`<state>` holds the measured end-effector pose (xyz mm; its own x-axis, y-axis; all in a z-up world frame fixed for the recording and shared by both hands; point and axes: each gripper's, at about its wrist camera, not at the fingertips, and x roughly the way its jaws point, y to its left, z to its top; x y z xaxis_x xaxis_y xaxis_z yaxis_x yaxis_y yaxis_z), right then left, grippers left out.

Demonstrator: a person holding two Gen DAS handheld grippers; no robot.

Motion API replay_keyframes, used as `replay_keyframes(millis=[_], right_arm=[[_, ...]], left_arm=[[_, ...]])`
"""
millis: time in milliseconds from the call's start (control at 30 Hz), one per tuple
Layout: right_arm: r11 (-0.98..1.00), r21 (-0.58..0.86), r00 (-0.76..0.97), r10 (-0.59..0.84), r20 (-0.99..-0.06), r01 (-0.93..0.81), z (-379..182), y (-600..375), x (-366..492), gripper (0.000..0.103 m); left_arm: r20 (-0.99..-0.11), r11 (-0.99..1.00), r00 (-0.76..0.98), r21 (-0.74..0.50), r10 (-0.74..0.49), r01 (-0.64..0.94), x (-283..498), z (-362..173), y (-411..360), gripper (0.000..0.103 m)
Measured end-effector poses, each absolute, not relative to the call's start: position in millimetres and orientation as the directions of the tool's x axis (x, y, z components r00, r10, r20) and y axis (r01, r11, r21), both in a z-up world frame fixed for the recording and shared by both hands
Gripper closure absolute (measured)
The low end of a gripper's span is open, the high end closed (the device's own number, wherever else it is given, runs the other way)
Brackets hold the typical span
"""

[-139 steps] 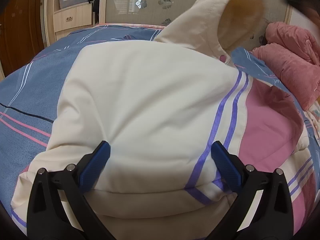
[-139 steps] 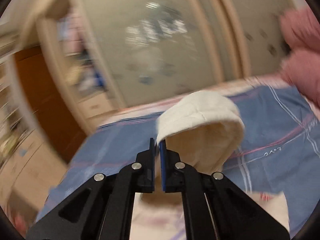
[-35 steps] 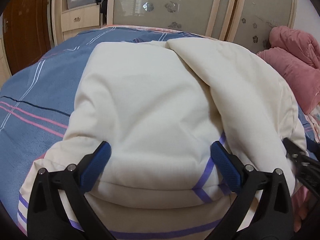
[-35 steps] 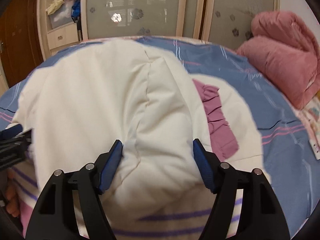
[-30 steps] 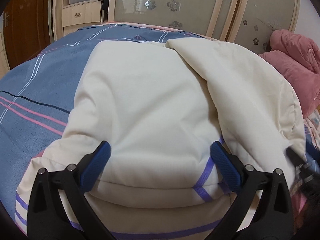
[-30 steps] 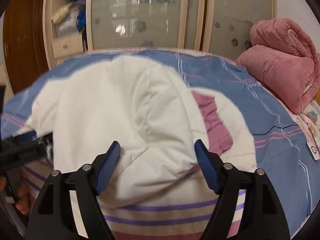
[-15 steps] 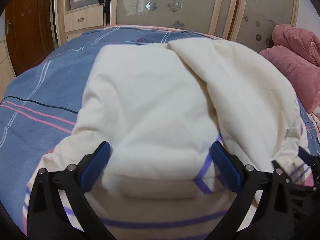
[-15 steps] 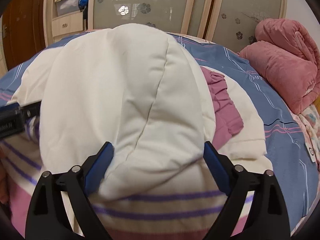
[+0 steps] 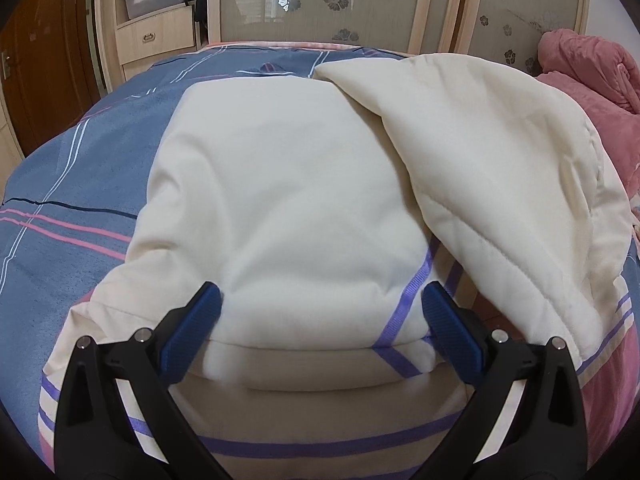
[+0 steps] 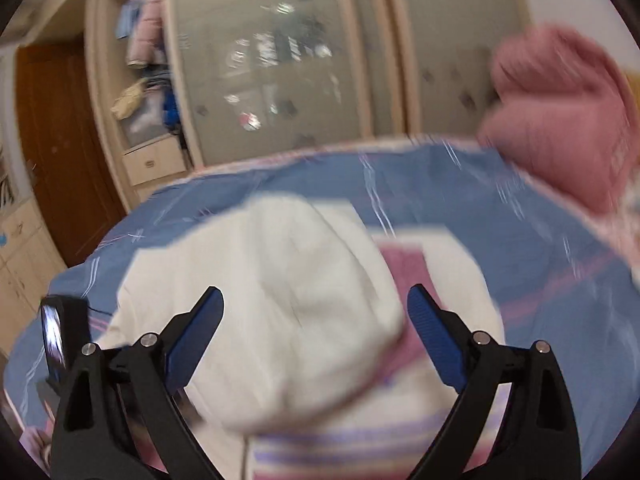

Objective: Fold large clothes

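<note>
The left claw (image 9: 320, 320) is hovering low over the near end of a cream padded jacket (image 9: 280, 200), its two blue pads spread wide to either side of a folded cream bulge, with neither pad squeezing the cloth. The right claw (image 10: 316, 332) is also standing spread wide, its pads apart above the garment and gripping nothing; that view is blurred by motion.

The jacket is lying on a bed covered with a blue striped bedspread (image 9: 80, 168). It is folded into a thick bundle whose long axis is running straight away from the left camera, from the near edge of the bed toward the wardrobe (image 9: 340, 4) at the far side. A broad cream panel is lying flat on top along that axis. The hood (image 9: 500, 168), quilted with stitched seams, is draped over the bundle's right side, slanting from the far middle down to the near right. Purple stripes and pink bands are crossing the lower layers at the near end.

In the right wrist view, the rounded hood is pointing toward the camera, and a pink patch (image 10: 404, 268) of the jacket is showing just beside it. A folded pink quilt (image 9: 592, 76) is sitting at the far right of the bed, well apart from the jacket.
</note>
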<state>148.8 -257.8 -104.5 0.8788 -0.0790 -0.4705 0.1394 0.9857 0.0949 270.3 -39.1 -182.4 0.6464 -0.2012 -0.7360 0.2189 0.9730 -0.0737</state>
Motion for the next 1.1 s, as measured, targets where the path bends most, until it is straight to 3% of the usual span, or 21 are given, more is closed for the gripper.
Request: replay_keyframes(millis=[100, 167, 267, 333, 467, 633, 733, 800, 833, 933, 1100], right_arm=[[0.994, 0.062, 0.863, -0.046, -0.502, 0.089, -107, -248, 204, 0.009], [0.993, 0.089, 0.799, -0.012, -0.601, 0.082, -127, -254, 249, 0.009], [0.98, 0.052, 0.684, -0.094, -0.723, 0.19, -184, -270, 290, 0.008], [0.987, 0.035, 0.695, -0.087, -0.714, 0.16, -211, -270, 293, 0.001], [0.987, 0.021, 0.715, -0.1, -0.692, 0.158, -199, -268, 272, 0.002], [0.982, 0.014, 0.831, -0.152, -0.535, 0.188, -167, -273, 180, 0.002], [0.961, -0.026, 0.755, -0.233, -0.613, 0.276, -193, -293, 151, 0.001], [0.954, 0.079, 0.643, -0.134, -0.754, 0.291, -241, -319, 151, 0.001], [0.944, 0.163, 0.661, -0.072, -0.747, 0.287, -248, -329, 148, 0.001], [0.95, 0.11, 0.648, -0.112, -0.753, 0.292, -243, -323, 156, 0.001], [0.947, 0.079, 0.621, -0.141, -0.771, 0.313, -240, -315, 147, 0.001]], left_arm=[[-0.734, 0.972, 0.647, -0.076, -0.207, 0.224, 271, -182, -38, 0.002], [-0.731, 0.974, 0.661, -0.021, -0.168, 0.224, 278, -182, -36, 0.002], [-0.759, 0.971, 0.617, -0.085, -0.209, 0.225, 293, -188, -22, 0.002], [-0.756, 0.973, 0.623, -0.083, -0.202, 0.216, 294, -187, -20, 0.002], [-0.743, 0.976, 0.643, -0.065, -0.187, 0.209, 293, -185, -21, 0.002], [-0.703, 0.979, 0.684, -0.093, -0.192, 0.179, 277, -161, -12, 0.002], [-0.689, 0.972, 0.689, -0.109, -0.225, 0.209, 271, -152, -11, 0.002], [-0.733, 0.976, 0.654, -0.061, -0.188, 0.211, 279, -167, -18, 0.002], [-0.766, 0.976, 0.622, -0.028, -0.158, 0.215, 285, -185, -26, 0.002], [-0.764, 0.978, 0.636, 0.033, -0.11, 0.208, 287, -193, -37, 0.002], [-0.769, 0.98, 0.622, -0.032, -0.149, 0.195, 269, -181, -21, 0.002]])
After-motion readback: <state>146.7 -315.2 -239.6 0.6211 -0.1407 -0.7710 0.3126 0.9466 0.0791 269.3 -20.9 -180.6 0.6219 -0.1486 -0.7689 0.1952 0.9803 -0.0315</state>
